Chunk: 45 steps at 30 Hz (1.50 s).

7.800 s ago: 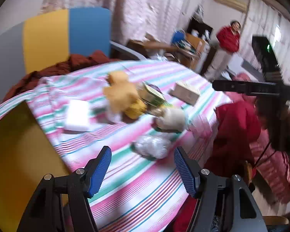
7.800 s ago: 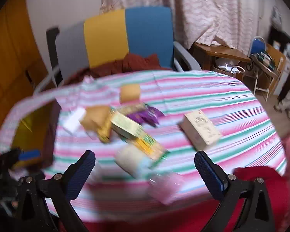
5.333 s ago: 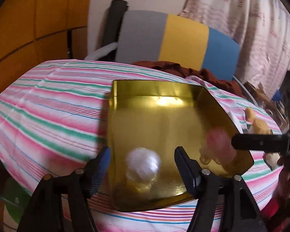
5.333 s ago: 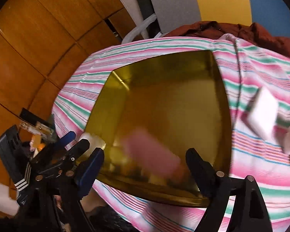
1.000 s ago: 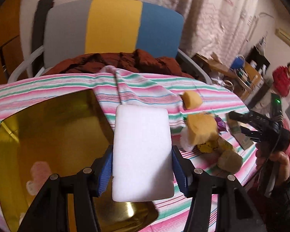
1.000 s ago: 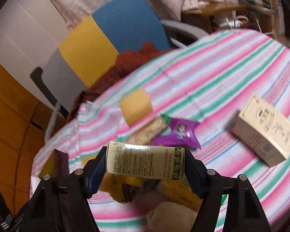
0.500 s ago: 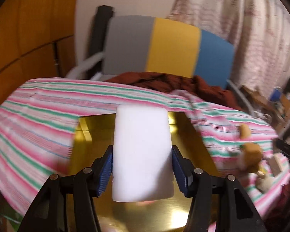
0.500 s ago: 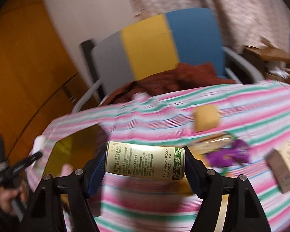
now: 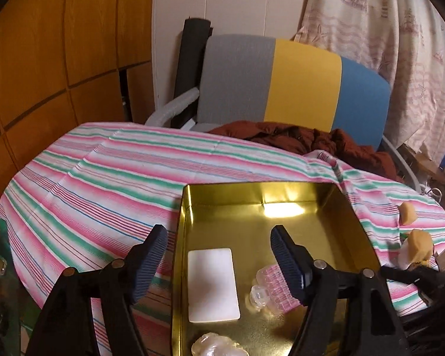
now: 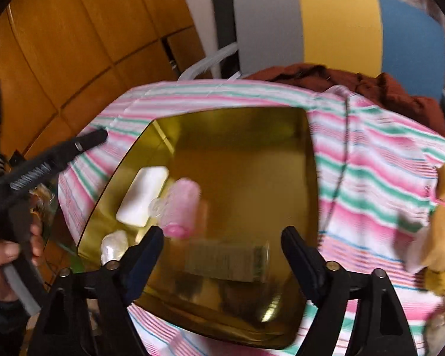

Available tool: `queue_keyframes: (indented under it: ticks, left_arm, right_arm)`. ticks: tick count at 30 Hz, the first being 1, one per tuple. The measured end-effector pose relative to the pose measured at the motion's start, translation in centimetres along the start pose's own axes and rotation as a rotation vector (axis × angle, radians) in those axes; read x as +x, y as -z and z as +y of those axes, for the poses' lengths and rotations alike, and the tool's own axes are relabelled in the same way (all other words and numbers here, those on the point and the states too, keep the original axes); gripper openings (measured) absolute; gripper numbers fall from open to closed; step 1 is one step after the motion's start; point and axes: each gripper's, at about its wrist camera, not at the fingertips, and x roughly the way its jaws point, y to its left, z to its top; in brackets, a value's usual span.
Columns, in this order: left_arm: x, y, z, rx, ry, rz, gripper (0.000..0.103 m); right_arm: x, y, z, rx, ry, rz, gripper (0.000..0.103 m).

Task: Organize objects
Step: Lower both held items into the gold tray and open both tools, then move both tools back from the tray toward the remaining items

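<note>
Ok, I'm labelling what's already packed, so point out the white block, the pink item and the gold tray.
white block (image 9: 213,284), left wrist view, middle of its flat top.
pink item (image 10: 182,207), right wrist view, its blurred body.
gold tray (image 9: 264,192), left wrist view, far inner wall.

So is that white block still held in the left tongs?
No, the white block lies flat in the gold tray, and the left tongs are open.

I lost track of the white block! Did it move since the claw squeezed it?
Yes. The white block left the left claw and now lies inside the gold tray, near its left wall.
</note>
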Motion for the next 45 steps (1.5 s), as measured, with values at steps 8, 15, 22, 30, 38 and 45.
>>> queue_keyframes:
  ticks: [8,15,22,30,38,45]
  left_arm:
    - [-4.0,-0.7,-0.4,0.028,-0.013,-0.091,0.074]
    - [-5.5,-0.7,-1.4,0.060,-0.016,-0.123,0.074]
    - [-6.5,-0.1,-2.8,0.108,-0.011,-0.133,0.074]
    - [-7.3,0.6,-4.3,0.157,0.002,-0.134,0.074]
    - [-7.7,1.1,-5.9,0.204,0.021,-0.127,0.074]
    - [-7.2,1.7,-7.5,0.245,0.037,-0.108,0.074]
  right_arm:
    - [-0.9,0.8,0.8,0.014,-0.007,-0.015,0.088]
    - [-3.1,1.1,0.9,0.024,0.032,-0.078,0.091]
    - [-4.6,1.5,0.8,0.032,0.058,-0.120,0.092]
    - [-6.2,2.1,0.0,0.044,0.088,-0.157,0.093]
    - [-8.1,3.0,-2.6,0.102,0.132,-0.188,0.094]
    - [-10.2,4.3,-6.8,0.186,0.200,-0.208,0.095]
